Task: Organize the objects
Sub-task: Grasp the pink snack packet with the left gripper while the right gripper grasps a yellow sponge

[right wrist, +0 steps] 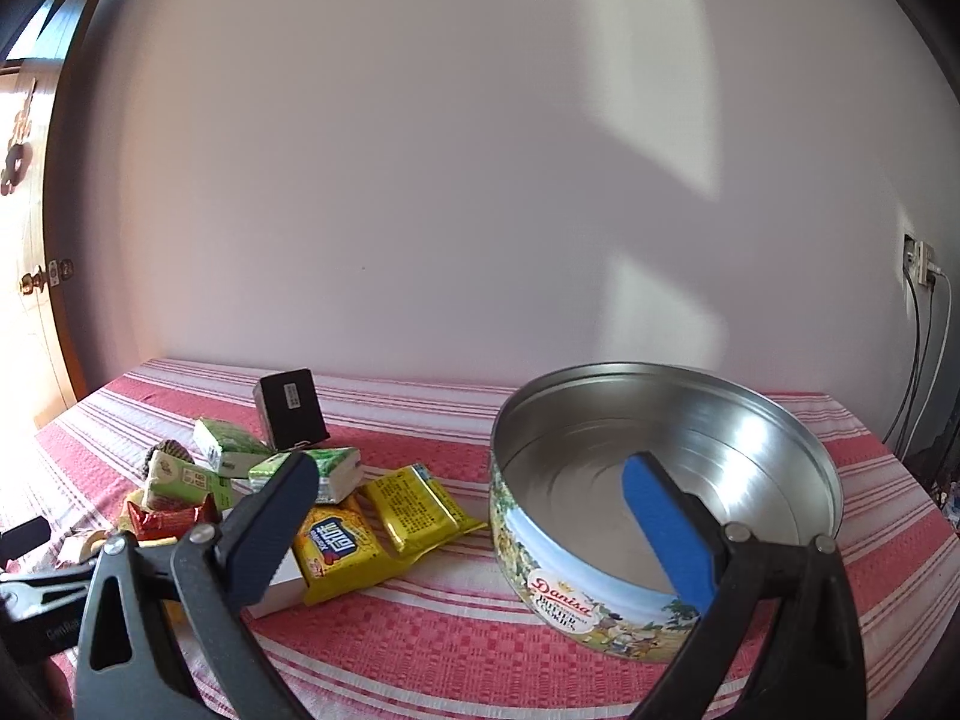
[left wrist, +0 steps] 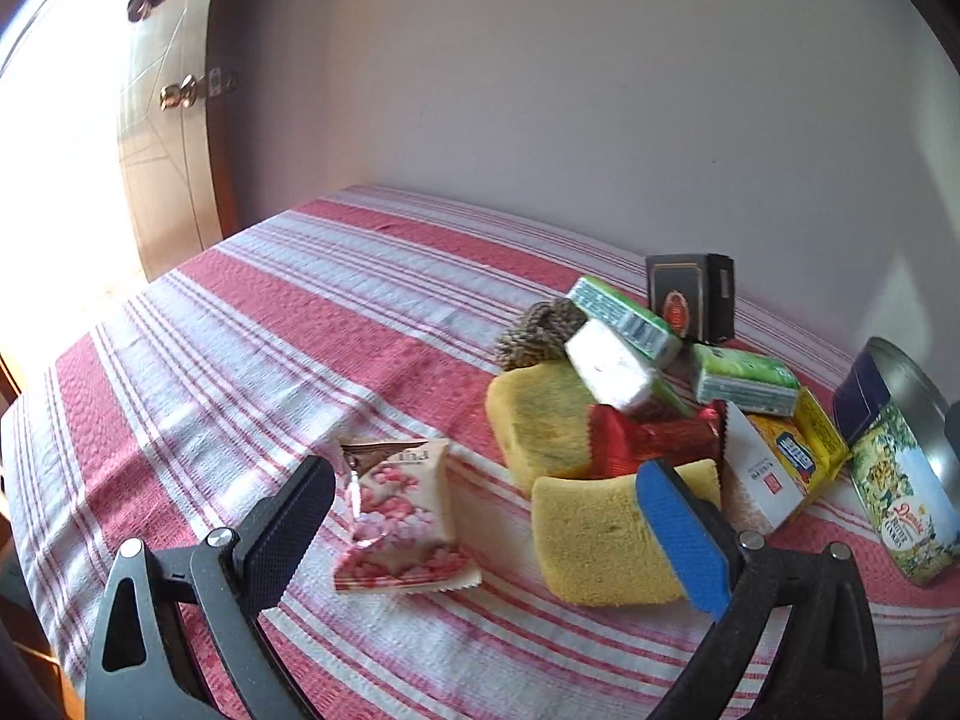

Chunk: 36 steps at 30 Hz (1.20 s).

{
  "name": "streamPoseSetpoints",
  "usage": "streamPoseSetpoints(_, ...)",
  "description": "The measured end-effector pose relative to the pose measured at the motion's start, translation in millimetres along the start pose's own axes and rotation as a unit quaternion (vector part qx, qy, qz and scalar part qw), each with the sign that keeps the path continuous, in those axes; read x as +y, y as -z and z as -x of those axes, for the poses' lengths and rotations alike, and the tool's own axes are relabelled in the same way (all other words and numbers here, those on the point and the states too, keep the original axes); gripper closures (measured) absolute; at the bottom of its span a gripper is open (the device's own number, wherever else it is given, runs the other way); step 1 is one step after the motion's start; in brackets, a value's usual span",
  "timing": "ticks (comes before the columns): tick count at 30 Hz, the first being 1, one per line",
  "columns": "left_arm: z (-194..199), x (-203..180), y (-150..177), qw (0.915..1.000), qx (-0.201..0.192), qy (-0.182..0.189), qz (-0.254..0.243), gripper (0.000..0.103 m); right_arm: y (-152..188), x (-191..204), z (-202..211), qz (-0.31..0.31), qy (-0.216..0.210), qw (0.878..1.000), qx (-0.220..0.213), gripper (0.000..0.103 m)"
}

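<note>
My left gripper [left wrist: 486,510] spread wide, pink snack packet [left wrist: 401,516] lying between its fingers | my right gripper [right wrist: 468,519] spread, empty cookie tin [right wrist: 600,570] directly ahead on the counter [right wrist: 450,630]

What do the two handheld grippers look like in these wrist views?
Both match. The left gripper and right gripper have matte black, clamp-like frames with triangular cut-outs and silver pivot bolts. Each has two flat fingers with textured pads: the left-side one looks dark navy, the right-side one bright blue. No cables, hands or sleeves show.
</note>
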State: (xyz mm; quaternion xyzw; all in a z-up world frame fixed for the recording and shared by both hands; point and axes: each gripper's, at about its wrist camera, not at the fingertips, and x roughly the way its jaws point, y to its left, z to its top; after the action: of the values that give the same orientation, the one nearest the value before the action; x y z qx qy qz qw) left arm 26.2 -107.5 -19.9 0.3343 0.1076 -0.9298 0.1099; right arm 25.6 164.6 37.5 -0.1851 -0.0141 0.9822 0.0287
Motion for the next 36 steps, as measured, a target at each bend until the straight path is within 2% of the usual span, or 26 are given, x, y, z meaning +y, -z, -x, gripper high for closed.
streamPoseSetpoints(2, -6.7, 9.3, -2.2, 0.9998, 0.013, -0.016, 0.004, 0.001, 1.0, 4.2, -1.2, 0.009, -0.008, 1.0, 0.005, 0.002)
streamPoseSetpoints(6, -18.7, 20.9, -2.8, 0.9991, 0.037, -0.011, 0.017, 0.001, 4.0, 13.6, -5.1, 0.027, -0.026, 0.999, 0.026, 0.008)
streamPoseSetpoints(10, -15.1, 34.6, -3.9, 0.9977, 0.054, 0.015, 0.037, 0.001, 7.4, 20.1, -12.1, 0.033, -0.057, 0.996, 0.057, 0.017)
streamPoseSetpoints(12, -4.6, 42.8, -6.8, 0.9969, 0.046, 0.036, 0.052, 0.001, 9.4, 21.8, -16.4, 0.034, -0.066, 0.995, 0.071, 0.019)
streamPoseSetpoints(15, 2.3, 44.3, -12.5, 0.9978, 0.043, 0.031, 0.04, 0.001, 11.1, 21.7, -18.7, 0.027, -0.078, 0.993, 0.083, 0.019)
streamPoseSetpoints(20, -13.3, 35.7, -9.0, 0.9985, 0.054, 0.001, -0.002, 0.002, 11.5, 25.3, -15.8, 0.003, -0.143, 0.985, 0.095, 0.019)
streamPoseSetpoints(21, -17.2, 35.8, -7.5, 0.9982, 0.06, 0.0, -0.001, 0.005, 12.1, 28.0, -15.1, 0.003, -0.155, 0.983, 0.098, 0.02)
streamPoseSetpoints(23, -25.5, 40.5, -5.4, 0.9968, 0.08, 0.001, 0.007, 0.016, 13.1, 34.6, -14.8, 0.002, -0.179, 0.978, 0.103, 0.021)
streamPoseSetpoints(24, -29.5, 43.2, -4.1, 0.9957, 0.091, 0.006, 0.012, 0.026, 13.2, 37.5, -15.2, 0.002, -0.191, 0.976, 0.107, 0.021)
streamPoseSetpoints(25, -30.7, 45.0, -3.5, 0.9953, 0.095, 0.01, 0.014, 0.029, 14.2, 41.3, -15.2, 0.002, -0.204, 0.973, 0.111, 0.021)
streamPoseSetpoints(30, -27.0, 45.1, -4.6, 0.9959, 0.09, 0.009, 0.002, 0.03, 17.7, 65.8, -15.7, 0.016, -0.246, 0.96, 0.131, 0.026)
streamPoseSetpoints(32, -26.5, 40.6, -2.2, 0.9963, 0.085, 0.007, -0.011, 0.034, 19.8, 78.0, -18.5, 0.018, -0.257, 0.955, 0.145, 0.03)
streamPoseSetpoints(34, -23.9, 40.6, -1.3, 0.9961, 0.082, 0.031, -0.013, 0.061, 21.1, 90.7, -23.3, 0.016, -0.273, 0.949, 0.16, 0.041)
streamPoseSetpoints(36, -21.6, 43.6, 1.4, 0.9955, 0.083, 0.044, -0.015, 0.061, 24.5, 103.4, -33.5, 0.012, -0.279, 0.944, 0.178, 0.042)
